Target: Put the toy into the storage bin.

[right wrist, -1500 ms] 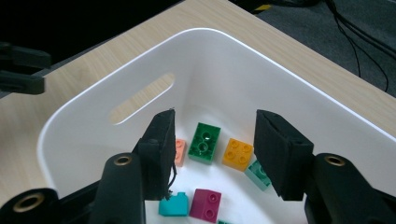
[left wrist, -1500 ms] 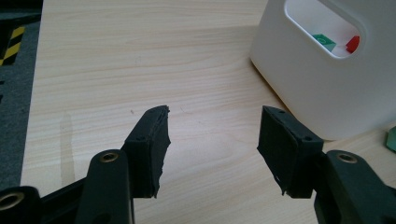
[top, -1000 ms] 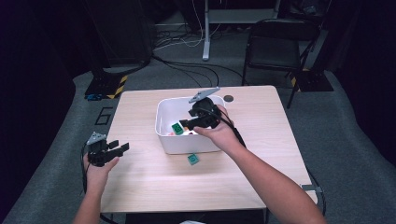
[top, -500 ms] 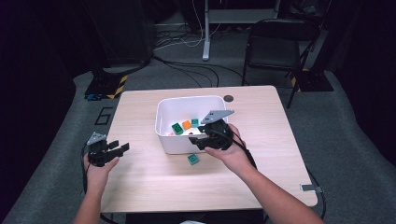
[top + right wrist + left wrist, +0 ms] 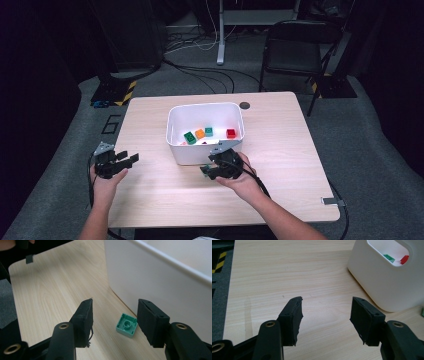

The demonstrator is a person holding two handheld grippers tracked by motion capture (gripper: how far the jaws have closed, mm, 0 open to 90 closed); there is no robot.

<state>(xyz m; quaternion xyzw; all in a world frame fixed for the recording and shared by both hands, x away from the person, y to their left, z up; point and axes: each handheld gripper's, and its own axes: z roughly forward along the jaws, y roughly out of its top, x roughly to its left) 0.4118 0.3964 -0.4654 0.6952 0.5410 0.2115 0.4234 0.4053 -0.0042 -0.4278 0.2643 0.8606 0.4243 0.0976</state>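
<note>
Bin with perhaps five bricks

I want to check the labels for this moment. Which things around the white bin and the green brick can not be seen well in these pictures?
- High view: the green brick on the table is mostly covered by the right gripper.
- High view: the white bin holds small bricks; a pale piece by its near wall is too small to identify.
- Left gripper view: the bin's rim hides most of its contents, and the picture edge cuts off something green at the right.
- Right gripper view: the bin's wall hides its inside.
</note>
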